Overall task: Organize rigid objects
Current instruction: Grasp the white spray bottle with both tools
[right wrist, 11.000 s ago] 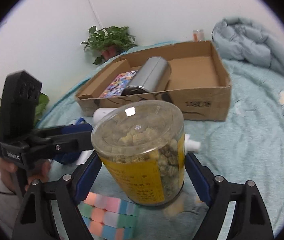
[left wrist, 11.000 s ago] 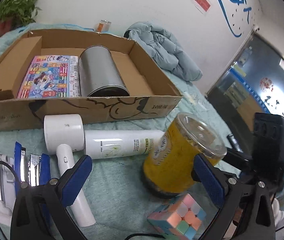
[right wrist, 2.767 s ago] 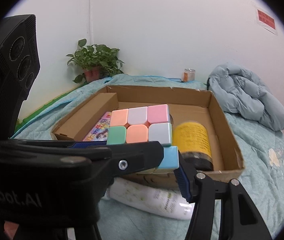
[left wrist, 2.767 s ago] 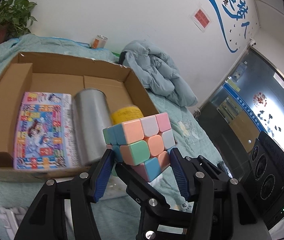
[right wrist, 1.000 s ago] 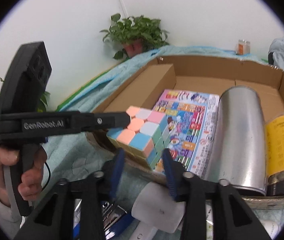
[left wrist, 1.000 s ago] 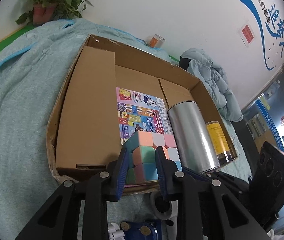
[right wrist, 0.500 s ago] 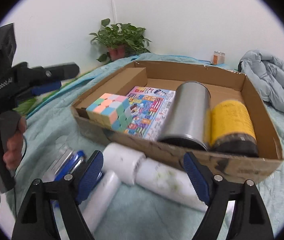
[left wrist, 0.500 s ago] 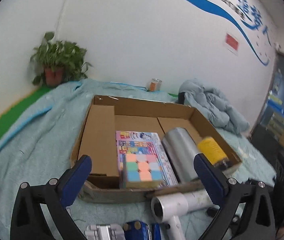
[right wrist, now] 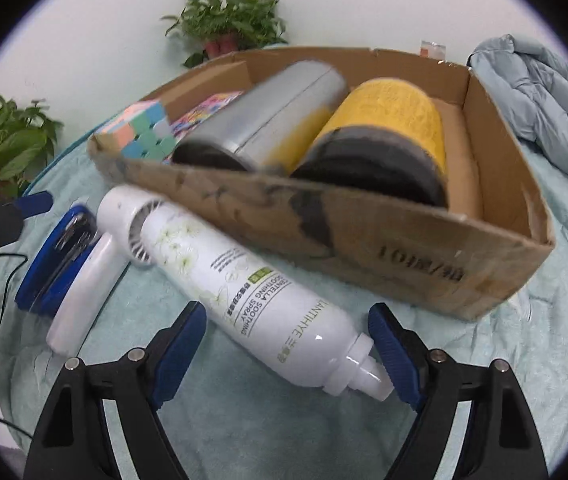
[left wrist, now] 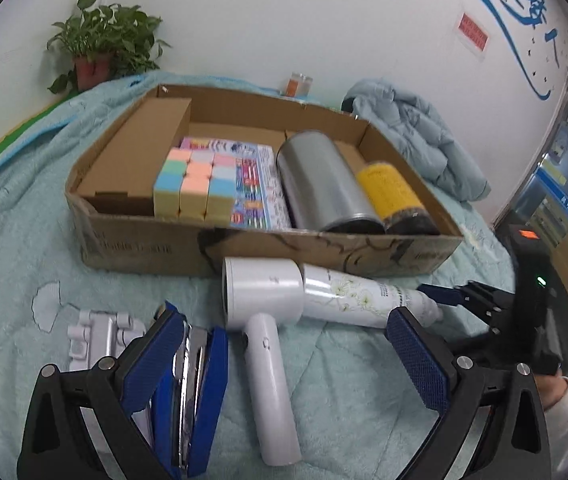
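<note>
Cardboard box on the bed holds the cube, book, steel can and yellow jar side by side, saving room. Both claws stand apart and empty: right claw straddles the spray bottle, left claw hovers above the hair dryer, both unpacked

Office-like room; slogan wall (glass door); potted plant
</note>
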`<state>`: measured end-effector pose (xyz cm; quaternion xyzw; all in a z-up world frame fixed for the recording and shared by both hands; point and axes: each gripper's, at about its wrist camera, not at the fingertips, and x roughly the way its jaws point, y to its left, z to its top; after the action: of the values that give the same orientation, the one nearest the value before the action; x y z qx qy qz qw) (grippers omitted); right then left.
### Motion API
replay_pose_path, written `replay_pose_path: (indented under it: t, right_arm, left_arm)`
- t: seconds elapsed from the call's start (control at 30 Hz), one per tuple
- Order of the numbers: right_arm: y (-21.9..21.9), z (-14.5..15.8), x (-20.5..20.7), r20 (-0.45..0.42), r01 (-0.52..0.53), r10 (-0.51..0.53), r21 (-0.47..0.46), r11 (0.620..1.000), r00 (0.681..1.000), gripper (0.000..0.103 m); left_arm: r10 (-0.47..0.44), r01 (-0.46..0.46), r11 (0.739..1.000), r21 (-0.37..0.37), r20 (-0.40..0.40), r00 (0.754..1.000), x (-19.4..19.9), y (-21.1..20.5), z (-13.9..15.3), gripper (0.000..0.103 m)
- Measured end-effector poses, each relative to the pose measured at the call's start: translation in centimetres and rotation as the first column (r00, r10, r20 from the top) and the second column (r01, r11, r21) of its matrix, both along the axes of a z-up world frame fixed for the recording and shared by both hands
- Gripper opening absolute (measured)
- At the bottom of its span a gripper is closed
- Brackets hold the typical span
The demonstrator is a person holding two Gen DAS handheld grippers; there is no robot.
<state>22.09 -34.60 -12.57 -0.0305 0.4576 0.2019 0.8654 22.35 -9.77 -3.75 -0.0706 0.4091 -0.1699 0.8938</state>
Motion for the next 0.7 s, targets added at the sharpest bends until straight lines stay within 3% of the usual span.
replay_pose_path:
  t: [0.07,0.2,0.27,0.33,0.47,0.57,0.63,0.7]
  right_arm:
    - [1.0,0.4,-1.9,-0.001,-0.043,0.043,-0.035,0.998,0.999,0.083]
    - [2.0,2.2,-6.5,-0.013,-0.154,0.156,0.101,0.983,0.988,0.083]
    - [2.0,2.5,-6.9,-0.016,-0.146,0.15,0.155,0.977,0.989,0.083]
    - [2.1,2.3,-6.3,0.004,-0.113,0.114,0.131,0.985,0.994,0.082]
    - [3.2,1.4,-4.1,-0.026,-0.105,0.108,0.111,0.988,0.994,0.055]
    - [4.8,1.0,-4.6,-0.035,-0.118,0.121,0.09,0.989,0.992,0.049]
    - [5.1,0.9,-5.1,-0.083,-0.126,0.143,0.187,0.974,0.986,0.048]
    - [5.8,0.5,-6.2,-0.103,-0.109,0.133,0.211,0.971,0.986,0.049]
  left_arm:
    - [-0.005,0.004,1.0,-0.024,-0.027,1.0,0.1,0.0,-0.6,0.103]
    - [-0.081,0.061,0.988,-0.145,-0.14,0.987,1.2,-0.7,-2.0,0.102]
    - [-0.116,0.084,0.98,-0.18,-0.175,0.978,1.5,-1.5,-2.4,0.102]
    - [-0.153,0.111,0.973,-0.205,-0.204,0.967,1.9,-2.6,-2.6,0.101]
    - [-0.188,0.14,0.967,-0.215,-0.223,0.957,2.0,-4.1,-2.7,0.101]
    - [-0.217,0.172,0.963,-0.207,-0.224,0.95,2.0,-5.0,-2.8,0.099]
    - [-0.244,0.196,0.958,-0.211,-0.229,0.942,2.1,-5.6,-3.0,0.098]
    - [-0.252,0.201,0.956,-0.212,-0.246,0.936,2.2,-5.9,-3.5,0.092]
